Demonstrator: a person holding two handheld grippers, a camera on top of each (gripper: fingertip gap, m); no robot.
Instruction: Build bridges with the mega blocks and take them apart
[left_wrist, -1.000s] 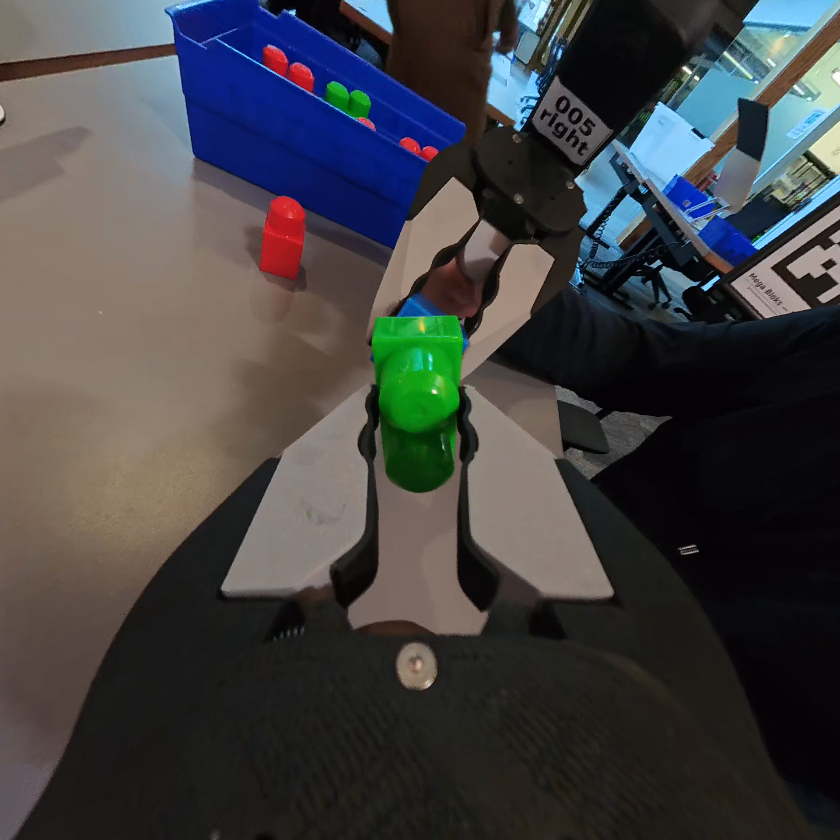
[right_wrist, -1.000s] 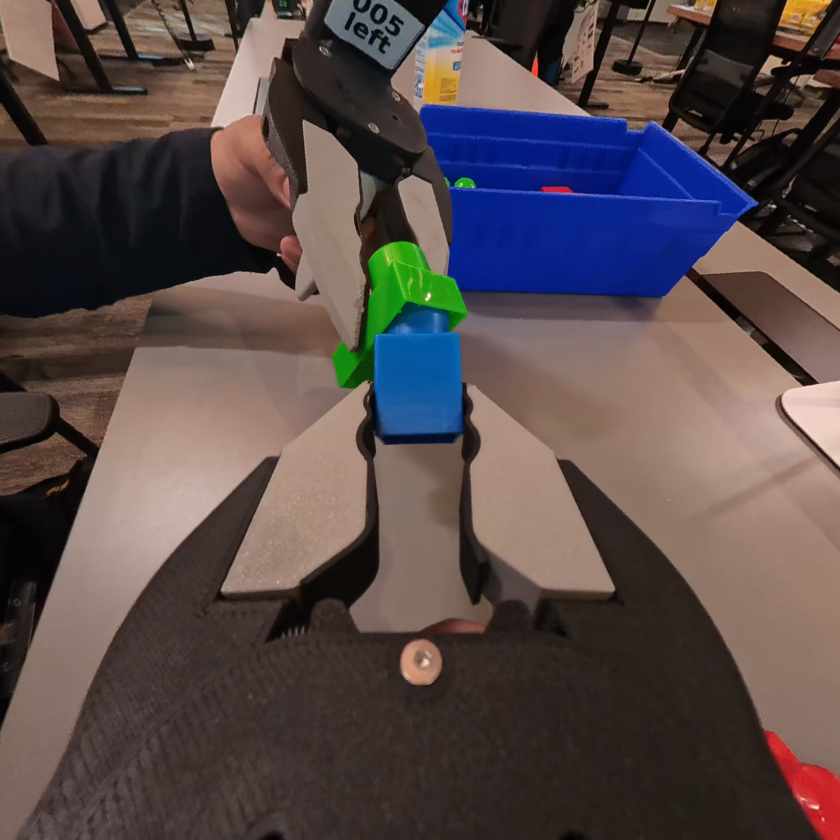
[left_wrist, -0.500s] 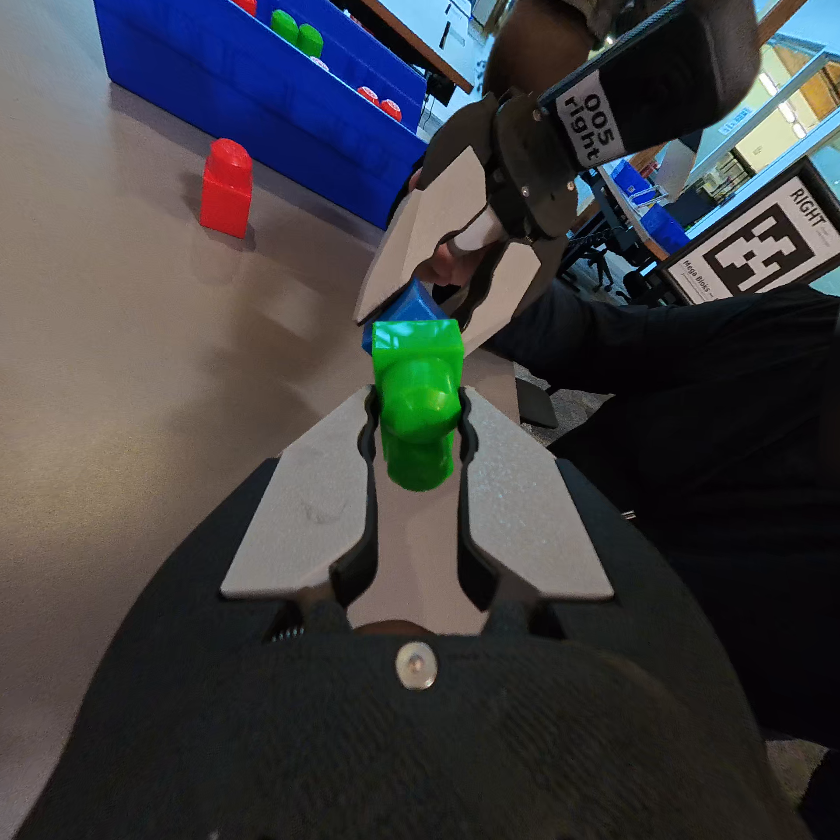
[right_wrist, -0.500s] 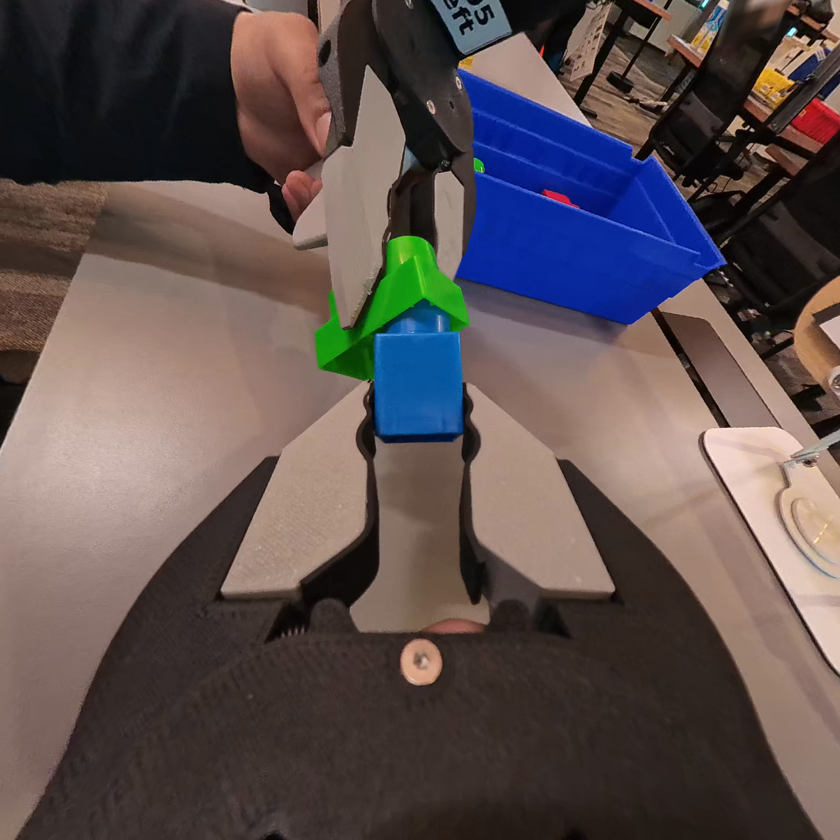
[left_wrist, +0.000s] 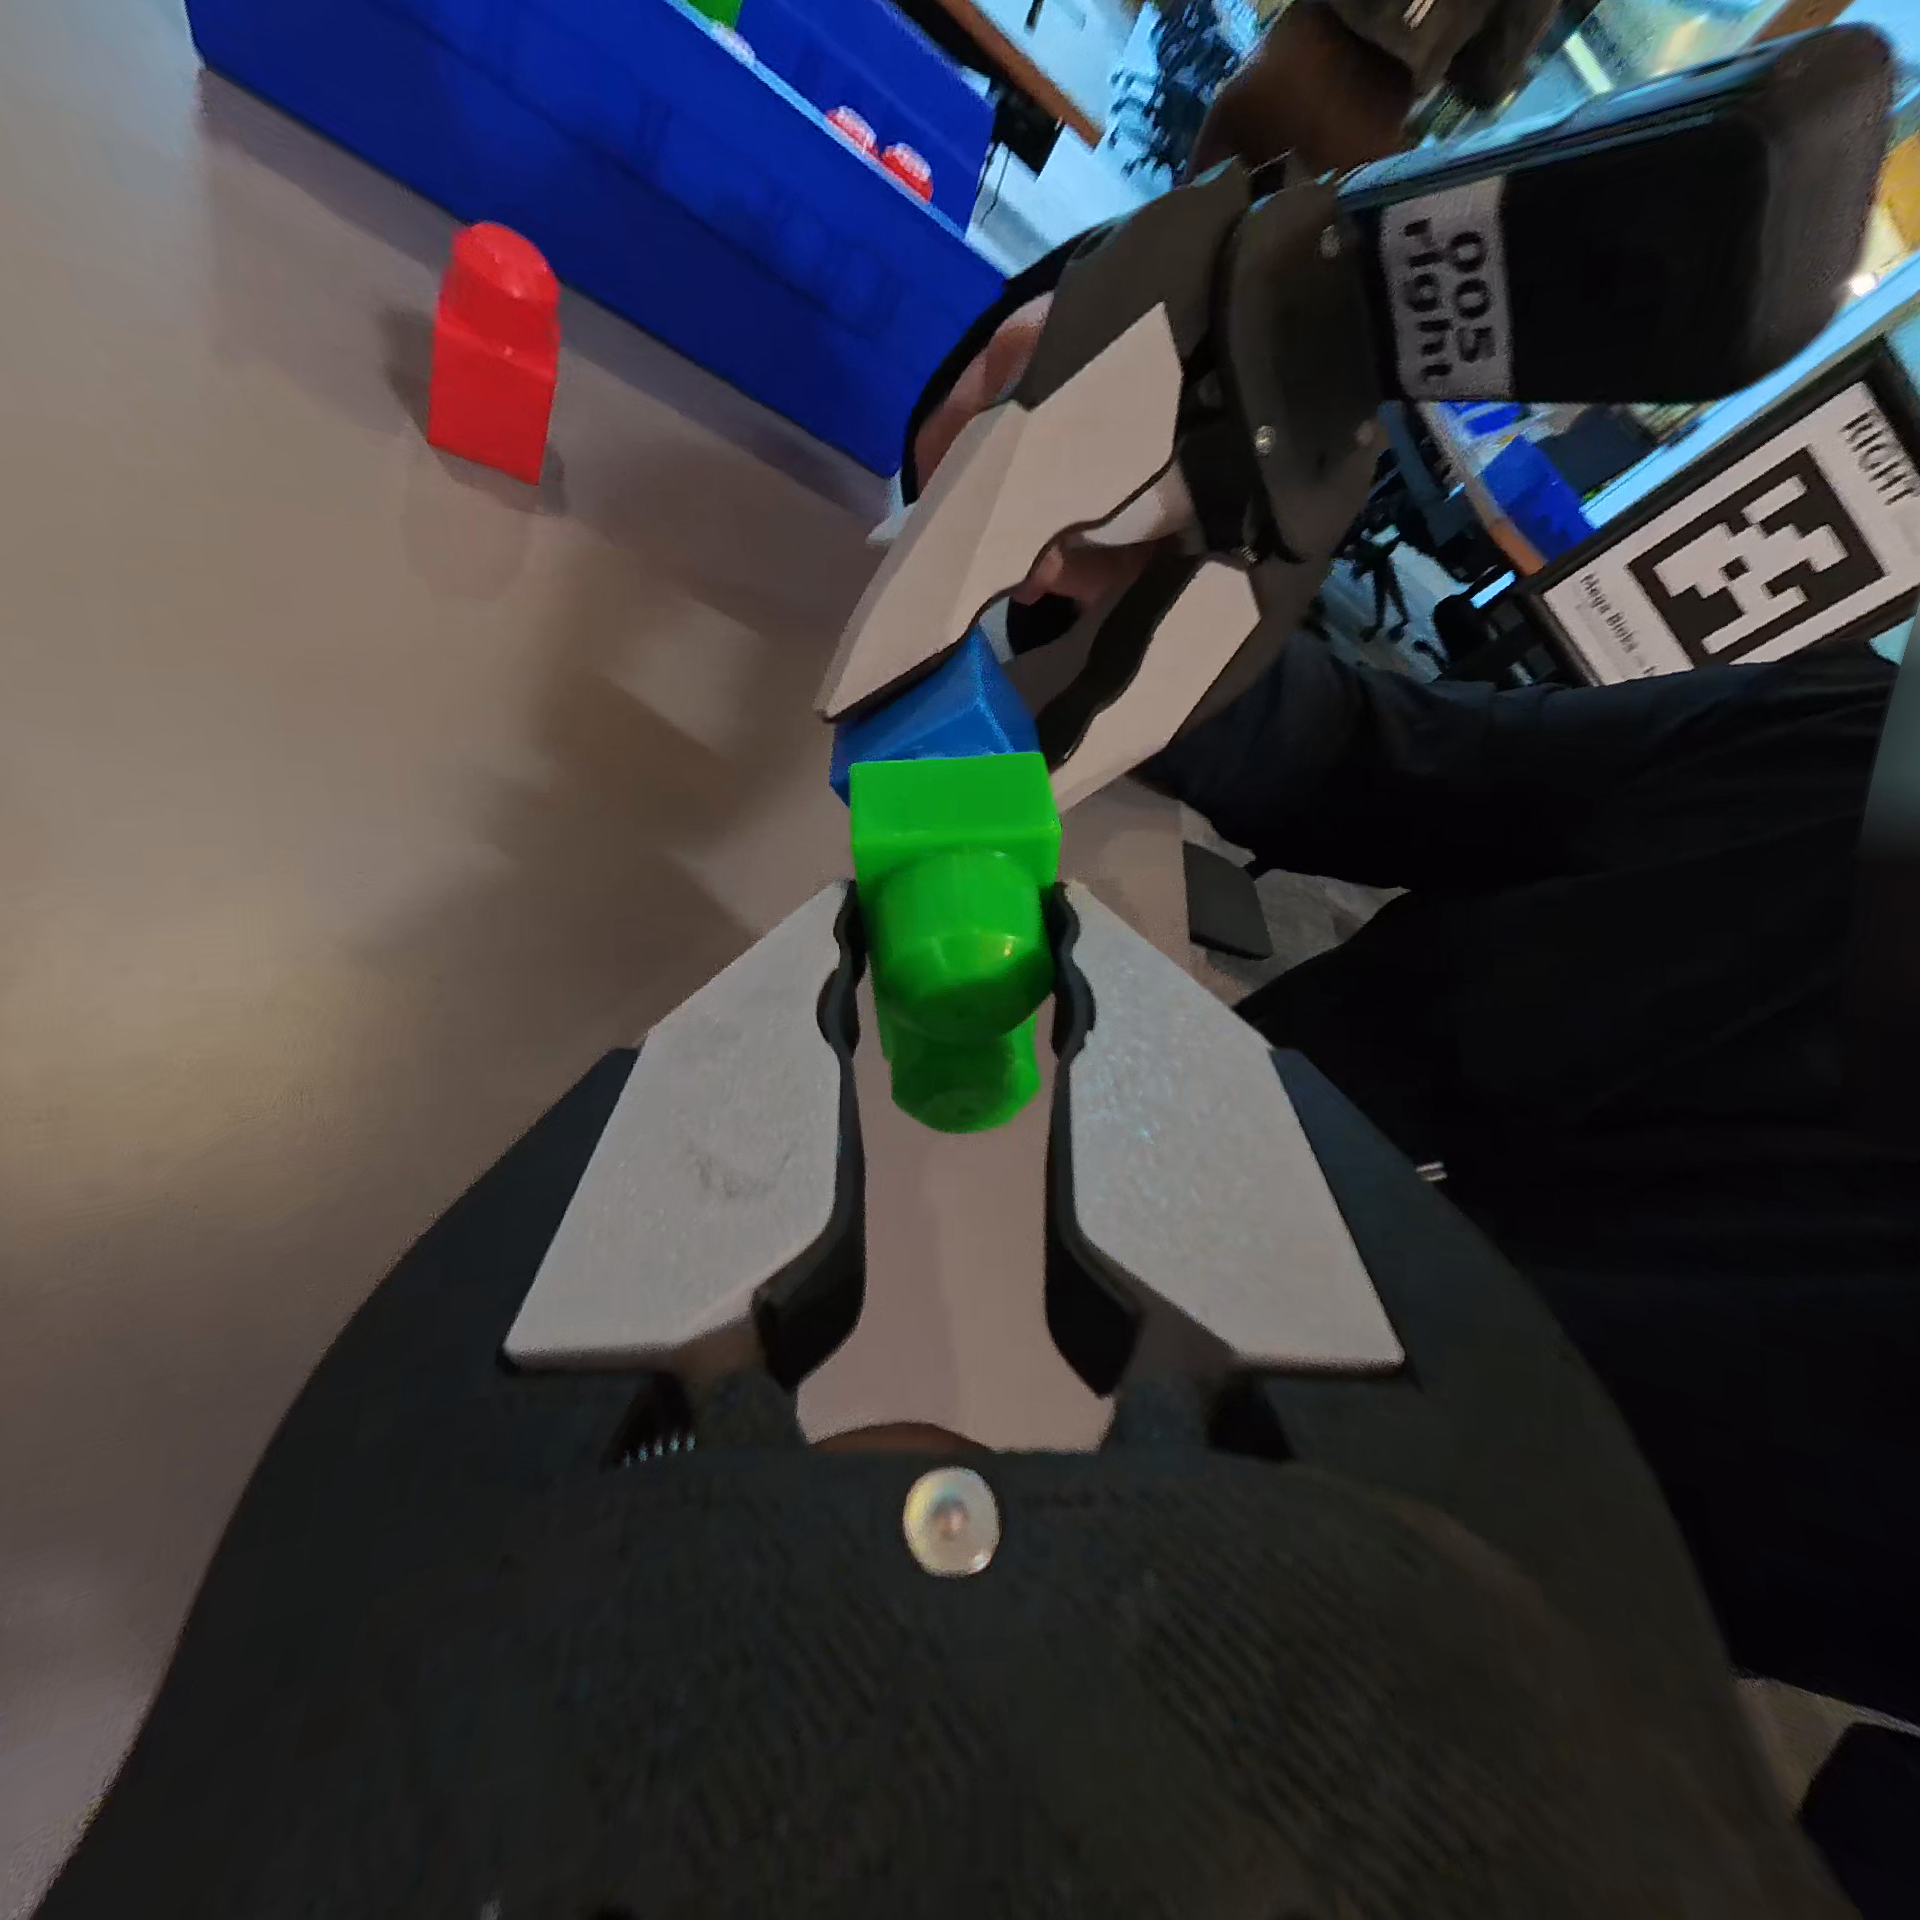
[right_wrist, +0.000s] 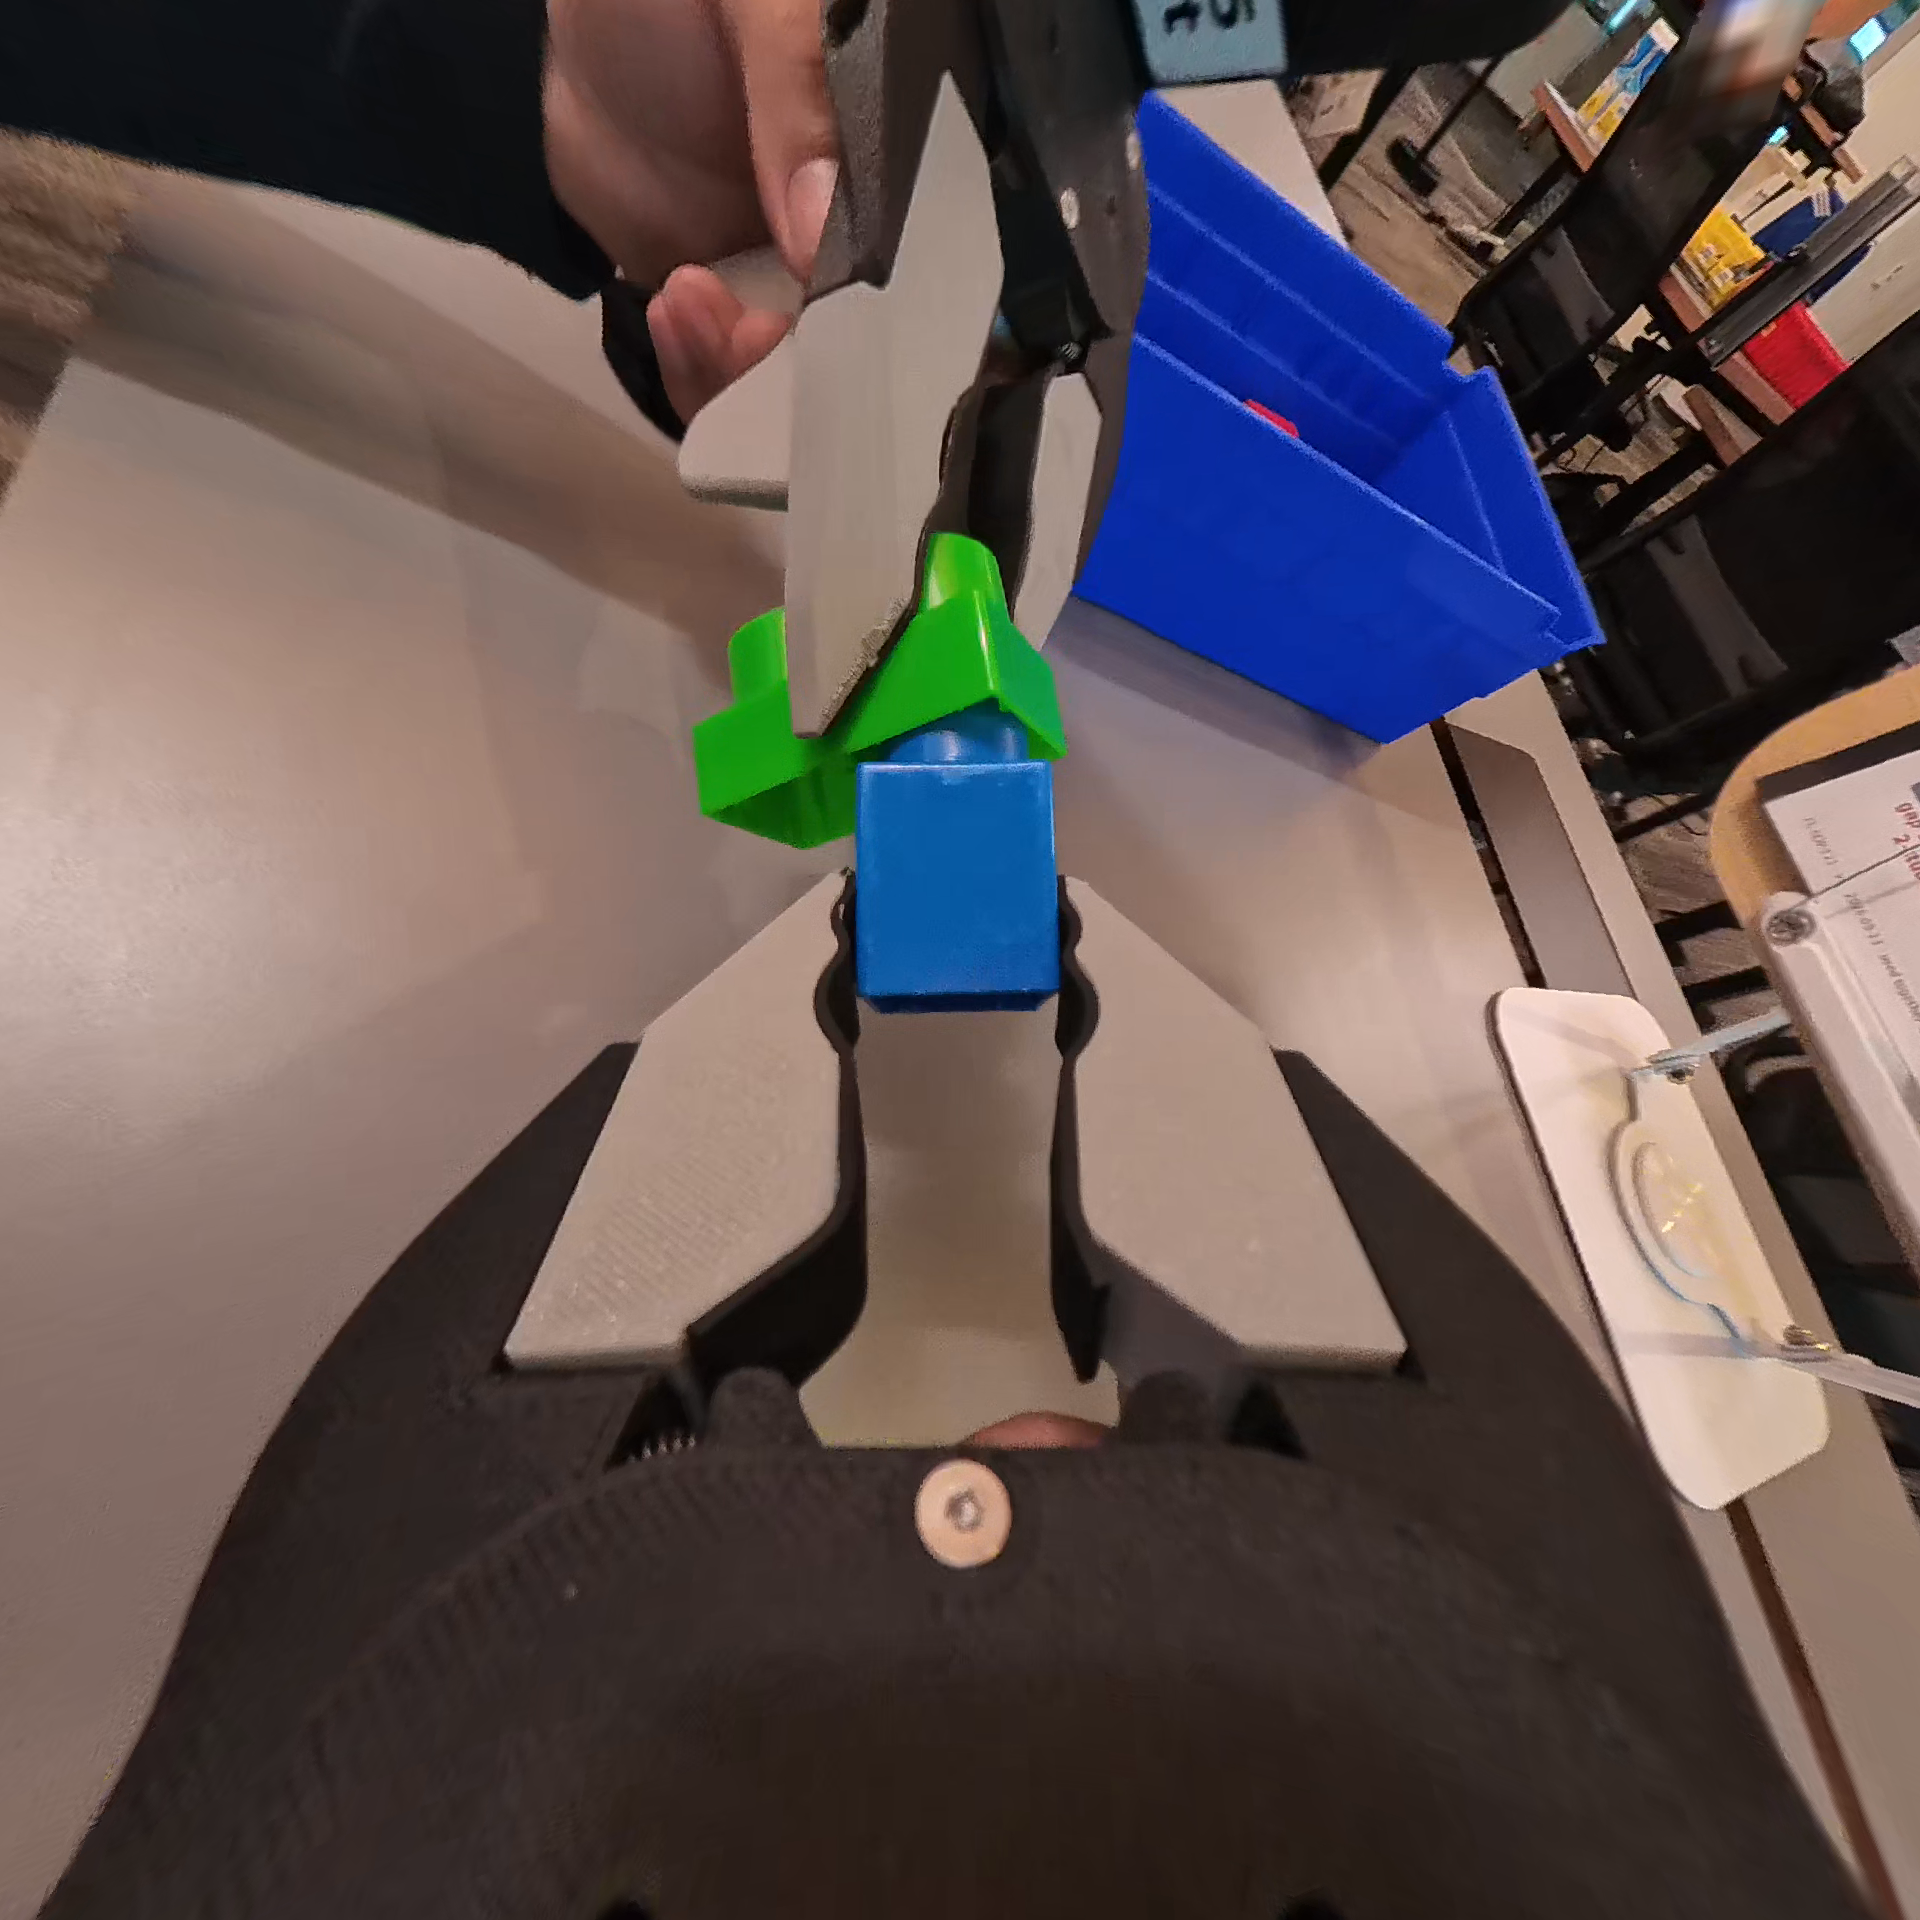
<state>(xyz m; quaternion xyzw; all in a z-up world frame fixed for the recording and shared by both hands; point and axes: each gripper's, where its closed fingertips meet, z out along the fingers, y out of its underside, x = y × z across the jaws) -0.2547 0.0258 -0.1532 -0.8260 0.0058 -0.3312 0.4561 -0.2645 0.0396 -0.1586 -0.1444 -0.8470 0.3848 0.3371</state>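
Held above the bench (right_wrist: 260, 935), the left gripper (left_wrist: 954, 914) has its jaws clenched on the green block (left_wrist: 951, 883), and the right gripper (right_wrist: 956, 935) clamps the blue block (right_wrist: 956, 883). The blue stud sits in the green block's underside at a tilt. This looks like the joining or prying step; next calls for a straight push or pull.

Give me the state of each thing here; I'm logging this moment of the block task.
left gripper: shut on the green block.
right gripper: shut on the blue block.
green block: held in mid-air, joined to the blue block.
blue block: held in mid-air.
red block: upright on the table.
blue bin: open, blocks inside.
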